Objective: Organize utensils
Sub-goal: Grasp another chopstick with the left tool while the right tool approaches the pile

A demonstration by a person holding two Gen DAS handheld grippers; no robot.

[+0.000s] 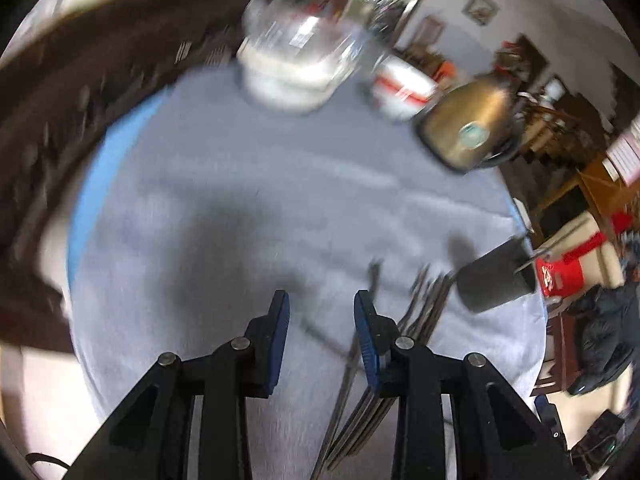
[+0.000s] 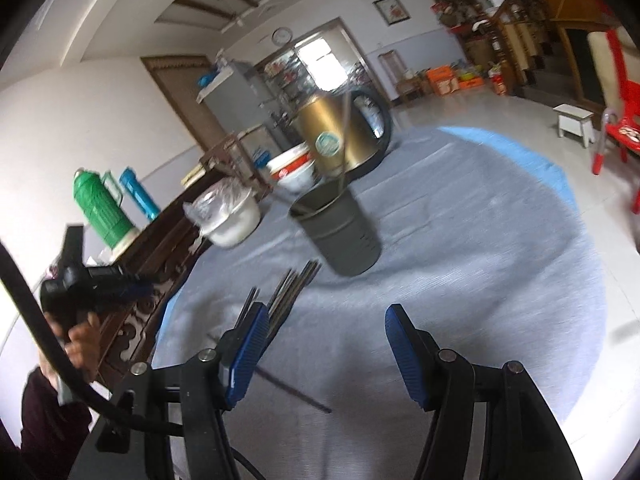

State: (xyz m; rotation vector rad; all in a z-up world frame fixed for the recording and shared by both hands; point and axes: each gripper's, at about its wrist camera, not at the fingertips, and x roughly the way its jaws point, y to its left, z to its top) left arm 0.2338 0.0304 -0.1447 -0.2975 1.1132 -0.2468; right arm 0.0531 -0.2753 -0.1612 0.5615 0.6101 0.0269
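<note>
Chopsticks (image 2: 290,292) lie beside the holder cup (image 2: 340,232); both tongs gape empty, left (image 1: 322,304) narrower than right (image 2: 326,320).

Motion-smeared left view: chopstick bundle (image 1: 372,392) partly hidden behind gripper finger (image 1: 370,344), cut off below; covered white bowl (image 1: 294,68) blurred.

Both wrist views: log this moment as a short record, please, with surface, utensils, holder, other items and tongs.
surface: round table under a grey cloth
utensils: bundle of dark chopsticks lying on the cloth; one stray chopstick apart from it
holder: dark cup, at least one stick already standing in it
other items: gold kettle, red-and-white bowl, plastic-covered bowl
left tongs: open, nothing between the pads
right tongs: open, empty
</note>
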